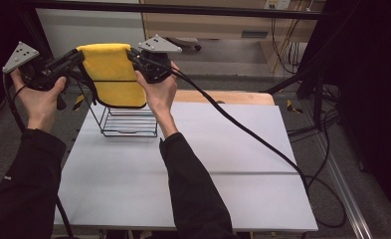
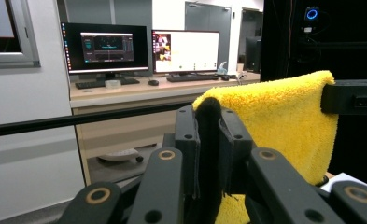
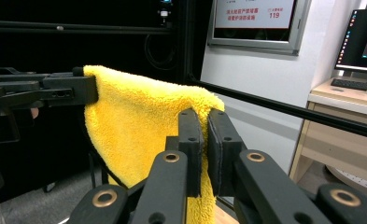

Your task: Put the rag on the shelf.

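A: We hold the yellow towel (image 1: 112,74) stretched between our left tool (image 1: 79,56) and right tool (image 1: 132,54), each clamped on a top corner.

B: It hangs above the wire rack (image 1: 128,119); draping is left.

A white table (image 1: 223,164) stands on a grey floor (image 1: 342,149) inside a black metal frame (image 1: 183,9), with black cables (image 1: 327,164) trailing past its right edge. Beyond a white wall panel (image 2: 27,121), a light wooden desk (image 2: 139,91) carries 2 lit monitors (image 2: 107,47), keyboards (image 2: 190,78) and a mouse (image 2: 153,82). A framed red-lettered notice (image 3: 256,18) hangs on the wall.
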Demonstrator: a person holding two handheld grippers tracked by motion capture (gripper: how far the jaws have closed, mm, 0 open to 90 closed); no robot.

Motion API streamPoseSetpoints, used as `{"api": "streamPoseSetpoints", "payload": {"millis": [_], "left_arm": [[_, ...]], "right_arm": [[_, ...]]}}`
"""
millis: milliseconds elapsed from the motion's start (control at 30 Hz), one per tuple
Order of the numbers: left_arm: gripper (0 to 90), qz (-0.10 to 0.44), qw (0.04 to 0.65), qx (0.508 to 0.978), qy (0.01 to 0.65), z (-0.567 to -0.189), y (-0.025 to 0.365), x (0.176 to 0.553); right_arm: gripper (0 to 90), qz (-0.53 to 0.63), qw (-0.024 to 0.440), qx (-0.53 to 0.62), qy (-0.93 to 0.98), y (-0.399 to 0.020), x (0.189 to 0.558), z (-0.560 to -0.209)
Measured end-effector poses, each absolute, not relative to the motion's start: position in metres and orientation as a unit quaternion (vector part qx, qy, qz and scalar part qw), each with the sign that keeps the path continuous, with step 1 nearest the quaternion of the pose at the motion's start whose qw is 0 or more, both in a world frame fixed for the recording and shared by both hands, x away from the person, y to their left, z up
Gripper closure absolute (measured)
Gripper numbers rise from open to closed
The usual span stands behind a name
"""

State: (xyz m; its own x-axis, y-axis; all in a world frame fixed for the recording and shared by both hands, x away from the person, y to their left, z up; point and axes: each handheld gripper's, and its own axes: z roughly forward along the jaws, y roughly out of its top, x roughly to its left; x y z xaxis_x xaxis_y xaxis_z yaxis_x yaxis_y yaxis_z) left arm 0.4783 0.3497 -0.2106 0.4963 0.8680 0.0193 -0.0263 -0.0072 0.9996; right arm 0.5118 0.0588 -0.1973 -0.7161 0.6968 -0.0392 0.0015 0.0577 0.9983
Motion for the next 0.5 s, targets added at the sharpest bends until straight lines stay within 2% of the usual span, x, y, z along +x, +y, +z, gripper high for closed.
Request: {"api": "streamPoseSetpoints", "payload": {"millis": [500], "left_arm": [[79.1, 0.354, 0.602, 0.626, 0.348, -0.221, 0.355, 0.462]], "right_arm": [[84.8, 0.623, 0.274, 0.237, 0.693, 0.062, 0.495, -0.204]]}}
